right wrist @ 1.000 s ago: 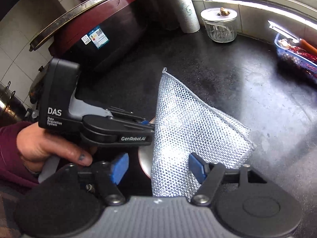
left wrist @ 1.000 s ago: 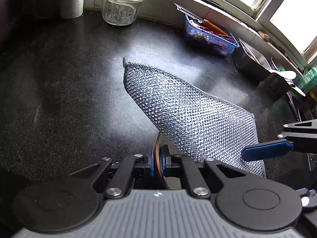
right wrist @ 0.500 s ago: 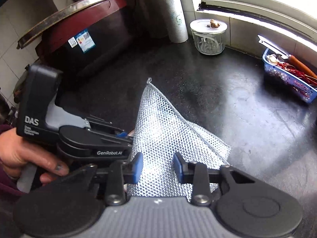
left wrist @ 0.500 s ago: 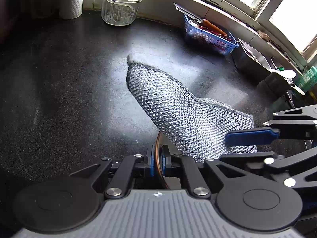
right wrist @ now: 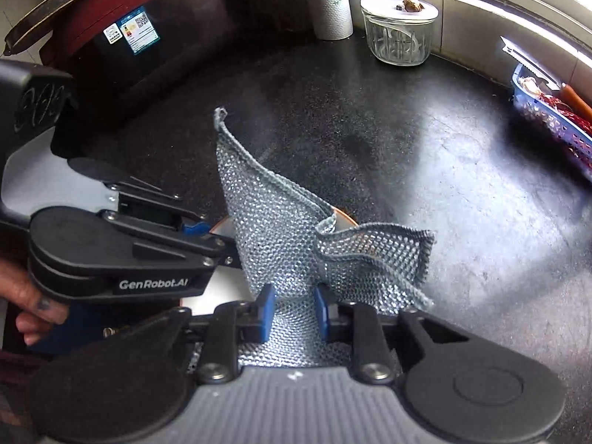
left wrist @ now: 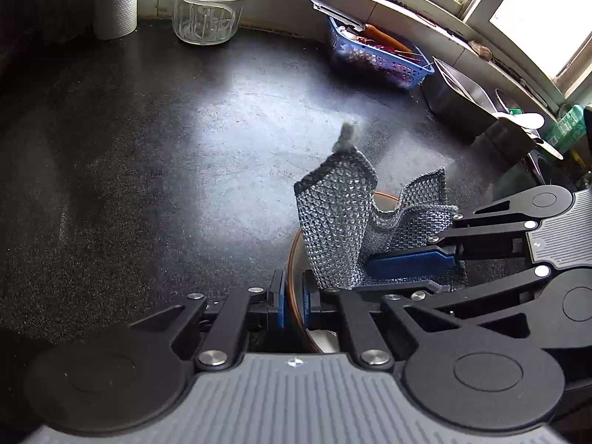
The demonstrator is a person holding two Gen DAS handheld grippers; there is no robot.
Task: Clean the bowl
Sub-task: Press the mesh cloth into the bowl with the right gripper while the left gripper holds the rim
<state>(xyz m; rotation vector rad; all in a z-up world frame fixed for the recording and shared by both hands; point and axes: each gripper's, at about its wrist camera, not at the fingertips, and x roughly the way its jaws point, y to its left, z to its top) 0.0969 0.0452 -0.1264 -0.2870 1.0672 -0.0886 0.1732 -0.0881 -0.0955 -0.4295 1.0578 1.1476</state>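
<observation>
Over the dark counter (left wrist: 229, 170), seen from the left wrist, the left gripper (left wrist: 293, 298) is clamping the copper-coloured rim of the bowl (left wrist: 292, 259), its blue pads tight on either side. A silver mesh scrubbing cloth (left wrist: 333, 229) is standing bunched inside the bowl, and the right gripper (left wrist: 407, 273) is reaching in beside it. Behind the bowl, a glass jar (left wrist: 207, 11) and a blue basket (left wrist: 377, 55) are sitting near the window.

Seen from the right wrist, the right gripper (right wrist: 294, 312) is closing, with the mesh scrubbing cloth (right wrist: 281, 236) gathered between its blue pads. Just left of the cloth, the left gripper (right wrist: 212, 231) is holding the bowl (right wrist: 225, 226), mostly covered by the mesh.
</observation>
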